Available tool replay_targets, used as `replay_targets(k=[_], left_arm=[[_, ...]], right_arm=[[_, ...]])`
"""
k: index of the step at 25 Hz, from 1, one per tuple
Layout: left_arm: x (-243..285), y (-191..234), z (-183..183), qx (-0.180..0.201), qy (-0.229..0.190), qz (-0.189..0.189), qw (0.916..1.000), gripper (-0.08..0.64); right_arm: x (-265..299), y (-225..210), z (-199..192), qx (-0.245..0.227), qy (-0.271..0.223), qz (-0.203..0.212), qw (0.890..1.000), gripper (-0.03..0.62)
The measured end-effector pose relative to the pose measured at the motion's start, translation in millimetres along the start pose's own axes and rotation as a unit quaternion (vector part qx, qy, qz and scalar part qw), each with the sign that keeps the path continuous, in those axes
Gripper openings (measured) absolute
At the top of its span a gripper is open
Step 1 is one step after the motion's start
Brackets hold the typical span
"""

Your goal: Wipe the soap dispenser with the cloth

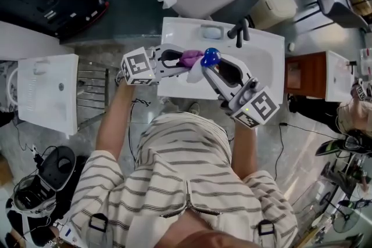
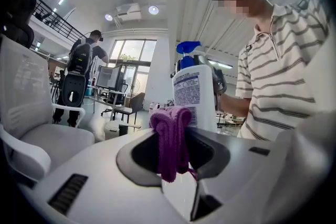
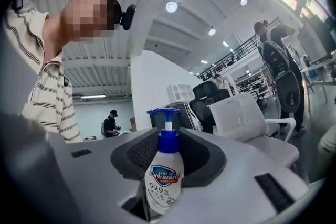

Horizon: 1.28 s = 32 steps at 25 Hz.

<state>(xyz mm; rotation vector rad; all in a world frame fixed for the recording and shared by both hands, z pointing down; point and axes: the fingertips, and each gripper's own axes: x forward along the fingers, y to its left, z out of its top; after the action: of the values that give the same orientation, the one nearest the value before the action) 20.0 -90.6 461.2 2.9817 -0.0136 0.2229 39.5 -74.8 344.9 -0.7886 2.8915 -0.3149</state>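
Two clamped jaws, right gripper (image 3: pixel 167 139) on upright soap dispenser (image 3: pixel 164 178), left gripper (image 2: pixel 173 136) on cloth (image 2: pixel 170 149)

White washbasin (image 1: pixel 174 38), a black faucet (image 1: pixel 240 30) mounted at its far rim

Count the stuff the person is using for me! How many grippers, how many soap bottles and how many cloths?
grippers: 2, the left gripper and the right gripper
soap dispenser: 1
purple cloth: 1
total: 4
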Motion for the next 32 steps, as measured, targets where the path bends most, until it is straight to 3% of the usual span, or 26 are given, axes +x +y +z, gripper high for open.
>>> replay_targets(k=[7,14,19,25,32], left_arm=[[-7,-3,-6,-0.01,0.007,0.019,0.9997,0.118],[-18,-6,5,-0.039,-0.033,0.056,0.9972,0.118],[-22,-9,15,-0.043,-0.05,0.102,0.9927,0.118],[-26,-6,28,-0.055,-0.072,0.19,0.9776,0.118],[-31,-3,24,-0.05,-0.07,0.289,0.9535,0.12]], right_arm=[[1,-3,2,0.004,-0.003,-0.015,1.0,0.133],[-2,-14,2,-0.003,-0.004,-0.051,0.999,0.133],[-3,-19,-1,-0.014,0.003,-0.079,0.997,0.133],[-3,-30,-10,-0.022,0.016,-0.131,0.991,0.133],[2,-44,-22,-0.013,0.013,-0.182,0.983,0.133]])
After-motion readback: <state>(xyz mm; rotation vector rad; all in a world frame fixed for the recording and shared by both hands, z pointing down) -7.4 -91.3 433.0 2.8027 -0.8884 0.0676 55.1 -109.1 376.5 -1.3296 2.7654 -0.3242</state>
